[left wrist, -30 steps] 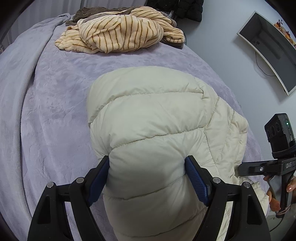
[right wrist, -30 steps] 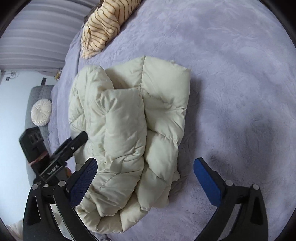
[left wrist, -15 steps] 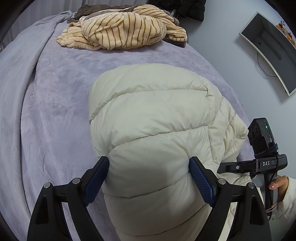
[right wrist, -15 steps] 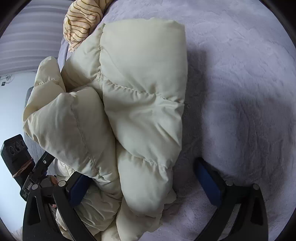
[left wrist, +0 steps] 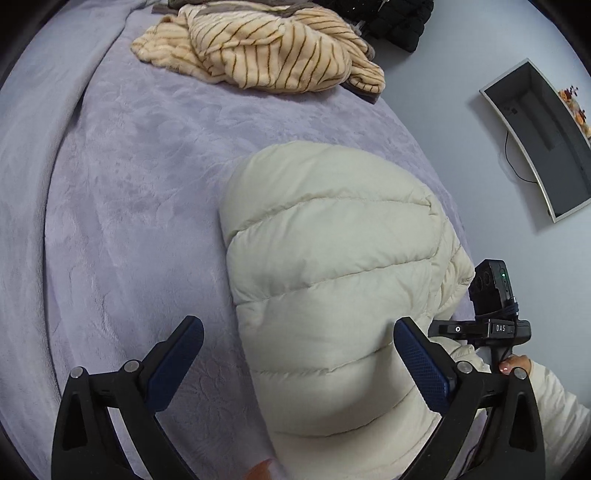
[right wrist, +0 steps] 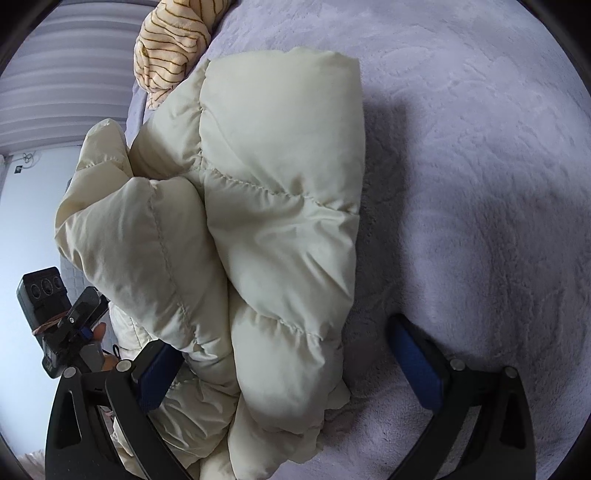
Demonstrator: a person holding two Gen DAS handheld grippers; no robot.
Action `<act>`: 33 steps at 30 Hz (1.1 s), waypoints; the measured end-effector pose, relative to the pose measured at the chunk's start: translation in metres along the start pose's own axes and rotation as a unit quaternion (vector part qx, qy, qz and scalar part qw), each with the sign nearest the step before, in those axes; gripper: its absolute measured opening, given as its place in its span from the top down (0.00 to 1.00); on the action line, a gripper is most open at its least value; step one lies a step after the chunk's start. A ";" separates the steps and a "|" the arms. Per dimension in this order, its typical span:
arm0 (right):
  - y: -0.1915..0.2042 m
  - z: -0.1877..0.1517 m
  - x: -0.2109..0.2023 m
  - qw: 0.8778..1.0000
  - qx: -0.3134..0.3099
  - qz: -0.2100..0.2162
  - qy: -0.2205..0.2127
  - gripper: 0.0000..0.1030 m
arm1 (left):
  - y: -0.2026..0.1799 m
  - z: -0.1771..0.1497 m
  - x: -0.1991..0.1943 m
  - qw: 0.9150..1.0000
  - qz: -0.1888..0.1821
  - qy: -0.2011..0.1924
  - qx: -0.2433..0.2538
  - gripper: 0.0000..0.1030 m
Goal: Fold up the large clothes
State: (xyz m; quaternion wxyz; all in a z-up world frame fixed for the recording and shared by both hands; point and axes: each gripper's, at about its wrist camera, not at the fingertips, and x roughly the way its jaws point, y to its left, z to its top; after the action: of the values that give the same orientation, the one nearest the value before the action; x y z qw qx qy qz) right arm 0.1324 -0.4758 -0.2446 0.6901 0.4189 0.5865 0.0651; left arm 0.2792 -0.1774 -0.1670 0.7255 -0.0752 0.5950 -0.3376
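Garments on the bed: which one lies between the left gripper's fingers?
The cream puffer jacket, plain and quilted; the striped fleece garment and black jacket lie at the bed's far end.

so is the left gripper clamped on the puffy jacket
No, the left gripper is open, its left finger off the jacket.

A cream quilted puffer jacket [left wrist: 332, 280] lies folded into a thick, puffy bundle on the lavender bedspread [left wrist: 129, 184].
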 end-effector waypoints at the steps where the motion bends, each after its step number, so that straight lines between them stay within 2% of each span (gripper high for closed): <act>1: -0.002 0.001 0.000 1.000 0.000 0.002 0.001 0.00 | 0.011 -0.001 0.003 1.000 -0.011 0.013 -0.015 0.00; 5: -0.009 0.003 -0.001 1.000 -0.002 0.010 0.005 0.00 | 0.039 -0.012 0.016 0.994 -0.072 0.045 -0.073 0.00; 11: -0.018 -0.001 -0.012 1.000 -0.014 0.005 -0.003 0.00 | 0.029 -0.014 0.041 0.987 -0.123 0.075 -0.066 0.00; 17: -0.018 0.005 0.001 1.000 -0.021 0.008 0.008 0.00 | 0.012 -0.010 0.075 0.985 -0.134 0.098 -0.054 0.00; 25: -0.010 0.017 0.023 0.995 -0.047 0.085 0.012 0.00 | 0.003 -0.014 0.088 0.986 -0.129 0.090 -0.058 0.00; 27: -0.010 0.017 0.025 0.994 -0.041 0.098 0.006 0.00 | -0.001 -0.015 0.084 0.987 -0.132 0.078 -0.050 0.06; 29: -0.011 0.015 0.023 0.994 -0.032 0.108 0.004 0.04 | -0.006 -0.017 0.078 0.988 -0.133 0.070 -0.043 0.11; 31: -0.016 0.012 0.020 0.991 -0.014 0.130 0.008 0.20 | -0.011 -0.018 0.074 0.988 -0.134 0.067 -0.041 0.15; 33: -0.019 0.009 0.015 0.990 -0.008 0.139 0.007 0.28 | -0.017 -0.020 0.069 0.989 -0.131 0.065 -0.036 0.15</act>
State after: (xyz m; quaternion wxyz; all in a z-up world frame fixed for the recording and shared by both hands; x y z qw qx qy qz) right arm 0.1370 -0.4838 -0.2688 0.6738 0.4904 0.5265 0.1684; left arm 0.2584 -0.2248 -0.2198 0.6315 -0.1562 0.6378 -0.4123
